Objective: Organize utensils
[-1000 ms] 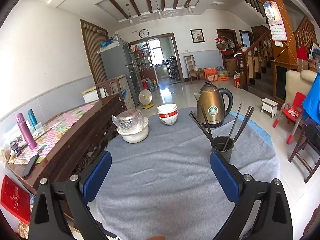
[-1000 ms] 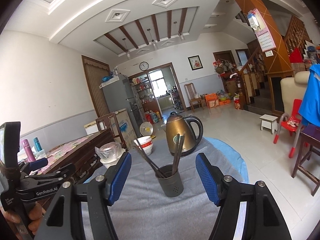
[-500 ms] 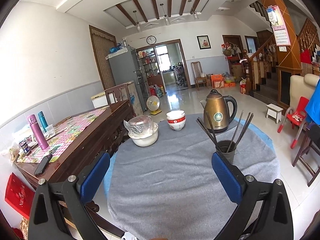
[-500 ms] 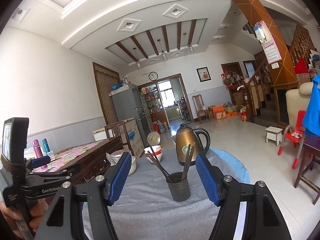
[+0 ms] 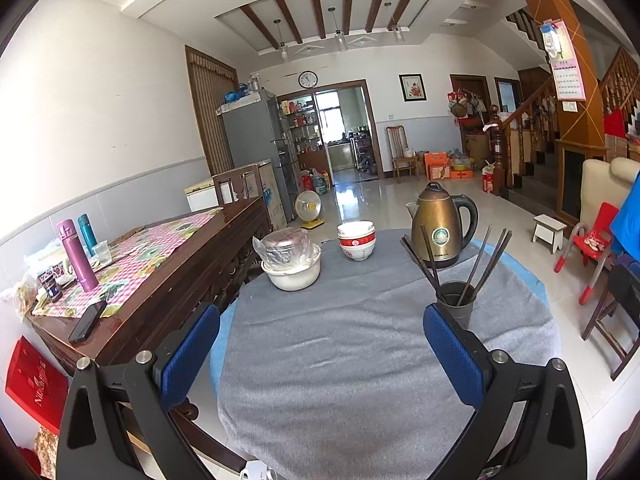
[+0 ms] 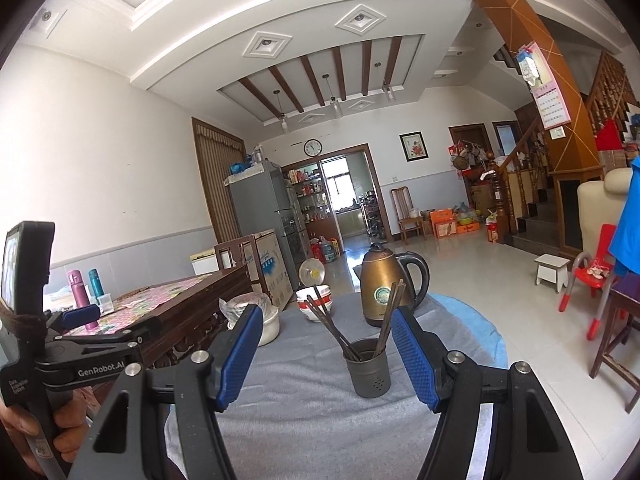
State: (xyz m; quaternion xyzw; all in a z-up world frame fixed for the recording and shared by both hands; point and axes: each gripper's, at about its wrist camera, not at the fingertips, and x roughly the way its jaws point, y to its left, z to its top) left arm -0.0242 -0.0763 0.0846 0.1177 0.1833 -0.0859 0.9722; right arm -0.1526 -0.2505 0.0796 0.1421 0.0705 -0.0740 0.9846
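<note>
**Chopsticks in the holder, both tools held back**

The chopsticks [image 6: 348, 330] stand bunched in a dark holder [image 6: 370, 372] on the right half of the round worktop [image 5: 340, 352], leaning apart in two fans. None lie loose on the grey cloth that I can see, so the sorting looks about finished, as far as I can judge; little seems left beyond pulling away.

The right gripper [image 6: 326, 354] hangs above the near edge with its jaws wide, empty, the holder framed between them but well apart. The left gripper [image 5: 320, 356] is likewise wide and holds nothing.

Behind the holder sits a bronze kettle [image 5: 438, 224], then stacked bowls [image 5: 357, 240] and a white pot [image 5: 294, 270] covered in plastic. A dark wooden sideboard [image 5: 168, 280] runs along the left, with a tiled floor stretching away toward the kitchen doorway.
</note>
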